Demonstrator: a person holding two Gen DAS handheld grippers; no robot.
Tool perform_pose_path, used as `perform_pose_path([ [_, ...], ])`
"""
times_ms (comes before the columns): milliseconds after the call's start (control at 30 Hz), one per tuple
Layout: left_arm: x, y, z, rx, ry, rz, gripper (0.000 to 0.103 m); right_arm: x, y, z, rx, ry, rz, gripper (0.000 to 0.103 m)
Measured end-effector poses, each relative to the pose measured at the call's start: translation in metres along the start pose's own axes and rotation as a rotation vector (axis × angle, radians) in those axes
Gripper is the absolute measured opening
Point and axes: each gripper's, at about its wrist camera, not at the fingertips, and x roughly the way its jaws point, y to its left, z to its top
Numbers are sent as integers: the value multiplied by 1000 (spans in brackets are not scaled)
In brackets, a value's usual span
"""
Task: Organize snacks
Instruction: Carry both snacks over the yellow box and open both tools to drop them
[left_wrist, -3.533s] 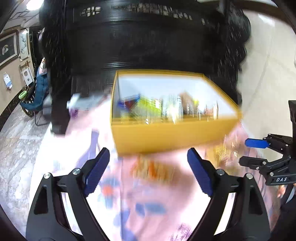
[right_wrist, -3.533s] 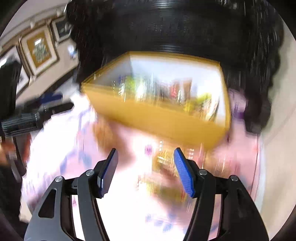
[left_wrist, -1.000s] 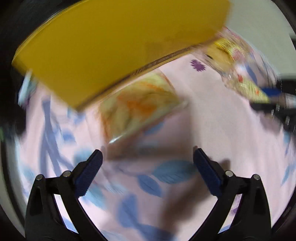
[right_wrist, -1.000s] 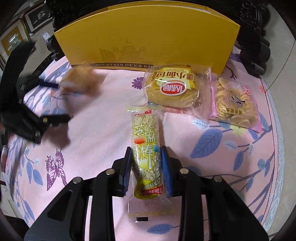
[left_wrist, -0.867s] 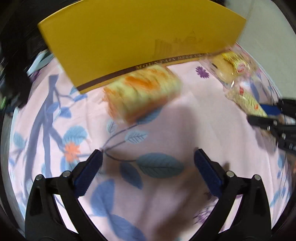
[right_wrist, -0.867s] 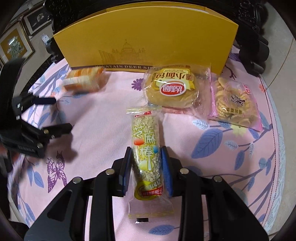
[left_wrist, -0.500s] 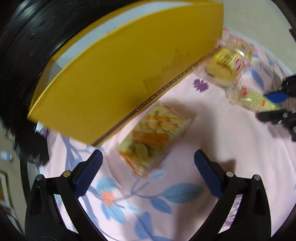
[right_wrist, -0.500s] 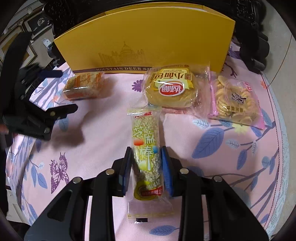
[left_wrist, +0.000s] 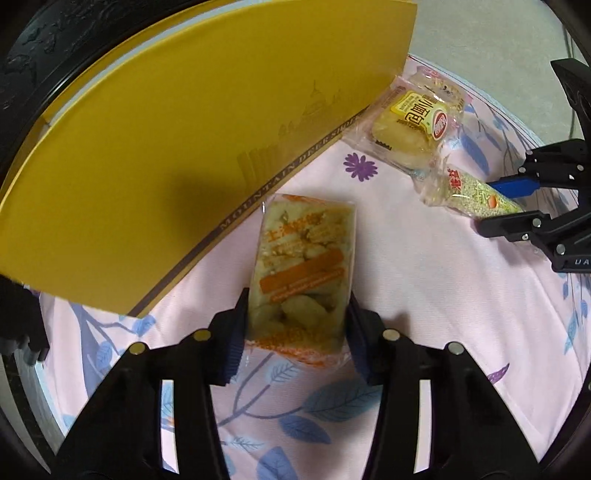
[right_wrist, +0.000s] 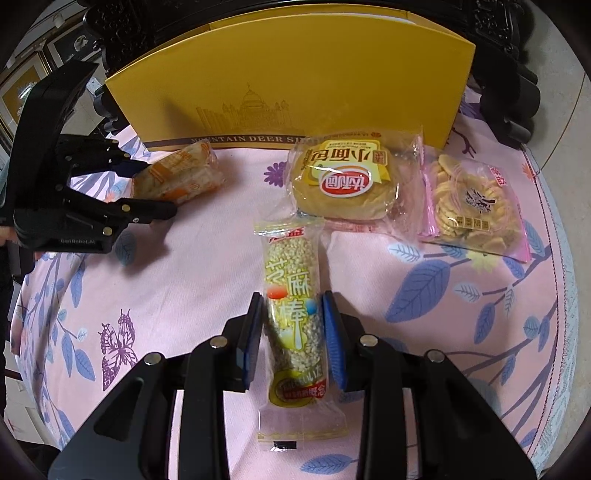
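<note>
In the left wrist view, our left gripper (left_wrist: 295, 325) had just been closing its jaws, and they now pressed the sides of the orange-labelled snack pack (left_wrist: 301, 266), which lay on the pink flowered surface (left_wrist: 424, 295) just near the front wall of the yellow box (left_wrist: 184, 140). We judged this pack light, soft and crumbly under a slick crinkly wrapper, so a hold across its middle, where the filling is thickest, seemed safer than one on the loose sealed ends. This view alone showed the pads meeting the wrapper; it missed the biscuit bag entirely. At far right it caught the bun pack (left_wrist: 413, 122) and the right gripper (left_wrist: 506, 205).

In the right wrist view, our right gripper (right_wrist: 293, 332) was clenched on the lower half of the sesame stick (right_wrist: 293, 299), a long, light, stiff but brittle bar; squeezing harder could snap it. Only here did we see the biscuit bag (right_wrist: 469, 206) at far right, touching the bun pack, and the whole row of snacks near the box. The box's inside showed in neither view.
</note>
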Motion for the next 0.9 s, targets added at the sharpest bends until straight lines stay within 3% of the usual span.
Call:
perform_pose_path([
  [67, -13, -15, -23, -38, -2, 6, 47, 0, 0, 0, 2, 0, 1, 34],
  [300, -13, -23, -30, -172, -40, 63, 47, 0, -3, -1, 23, -19, 14, 30],
  [500, -23, -41, -48, -391, -89, 101, 47, -7, 3, -10, 34, -70, 16, 29],
  [633, -49, -53, -63, -533, -163, 118, 47, -27, 17, -13, 0, -136, -16, 29],
  [833, -93, -72, -72, -591, -248, 186, 47, -68, 27, -13, -5, -236, -38, 29],
  [900, -99, -67, -56, -597, -262, 198, 47, -78, 29, -11, -4, -258, -37, 29],
])
